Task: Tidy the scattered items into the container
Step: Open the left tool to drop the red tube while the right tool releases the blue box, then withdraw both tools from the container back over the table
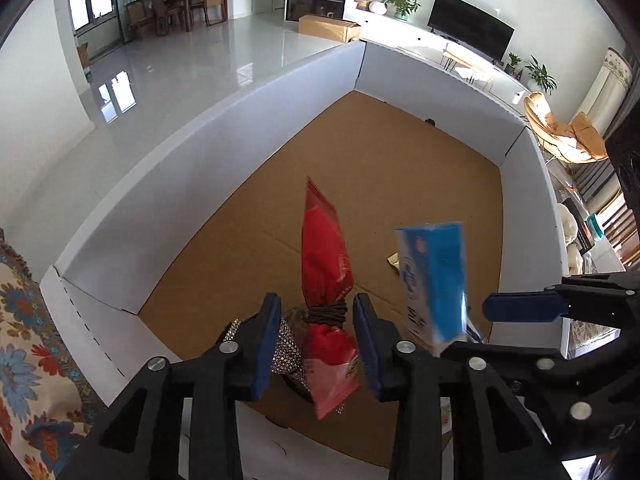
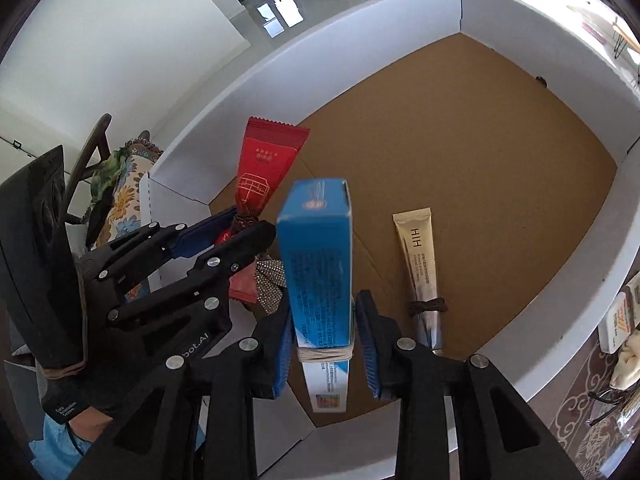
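The white-walled container [image 2: 360, 68] with a brown cardboard floor lies below both grippers. Over it, the blue box [image 2: 320, 256] hangs between the right gripper's [image 2: 326, 344] parted fingers; the red packet [image 1: 326, 256] between the left gripper's [image 1: 316, 340] parted fingers. A gold tube [image 2: 420, 264] lies inside, right.

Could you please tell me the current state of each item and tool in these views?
Left tool: open, pads clear of the packet.
Right tool: open around the box.
Red packet: tied with a dark band, above the container floor.
Blue box: closed, rubber-banded.
Gold tube: lying flat in the container.
Container: open-topped.
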A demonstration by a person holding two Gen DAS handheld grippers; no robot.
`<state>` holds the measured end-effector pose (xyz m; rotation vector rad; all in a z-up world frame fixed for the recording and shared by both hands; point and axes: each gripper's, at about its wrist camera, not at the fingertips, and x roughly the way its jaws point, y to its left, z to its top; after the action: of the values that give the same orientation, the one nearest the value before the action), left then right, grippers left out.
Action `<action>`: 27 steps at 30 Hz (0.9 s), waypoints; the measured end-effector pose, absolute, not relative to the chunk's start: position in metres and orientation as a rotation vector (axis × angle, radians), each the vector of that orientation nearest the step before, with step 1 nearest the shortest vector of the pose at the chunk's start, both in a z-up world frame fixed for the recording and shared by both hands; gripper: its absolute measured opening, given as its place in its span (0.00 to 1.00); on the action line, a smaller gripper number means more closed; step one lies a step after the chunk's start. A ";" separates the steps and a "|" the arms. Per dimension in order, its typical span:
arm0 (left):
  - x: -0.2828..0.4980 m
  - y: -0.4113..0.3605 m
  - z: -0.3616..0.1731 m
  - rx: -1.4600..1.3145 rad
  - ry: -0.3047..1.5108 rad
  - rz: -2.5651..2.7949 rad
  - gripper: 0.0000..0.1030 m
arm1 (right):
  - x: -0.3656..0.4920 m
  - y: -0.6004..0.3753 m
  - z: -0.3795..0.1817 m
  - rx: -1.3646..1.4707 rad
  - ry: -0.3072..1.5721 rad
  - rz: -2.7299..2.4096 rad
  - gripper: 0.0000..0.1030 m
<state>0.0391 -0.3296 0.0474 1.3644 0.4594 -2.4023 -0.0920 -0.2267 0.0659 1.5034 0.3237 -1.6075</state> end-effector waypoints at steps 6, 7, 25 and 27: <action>0.059 -0.315 0.077 1.218 0.450 -2.475 0.59 | -0.105 -0.192 0.123 1.263 0.351 -1.791 0.89; 0.060 -0.310 0.086 1.189 0.445 -2.503 0.60 | -0.107 -0.183 0.137 1.207 0.367 -1.836 0.91; 0.007 -0.065 0.117 1.312 0.176 -2.985 0.93 | -0.086 0.130 0.209 0.669 0.243 -2.632 1.00; -0.005 -0.041 0.075 1.448 0.130 -2.957 0.93 | -0.101 0.170 0.146 0.915 0.261 -2.643 1.00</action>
<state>-0.0051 -0.0415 0.0752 1.4477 0.1298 -2.9565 -0.1013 0.1702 0.1460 0.9146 0.2607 -2.6433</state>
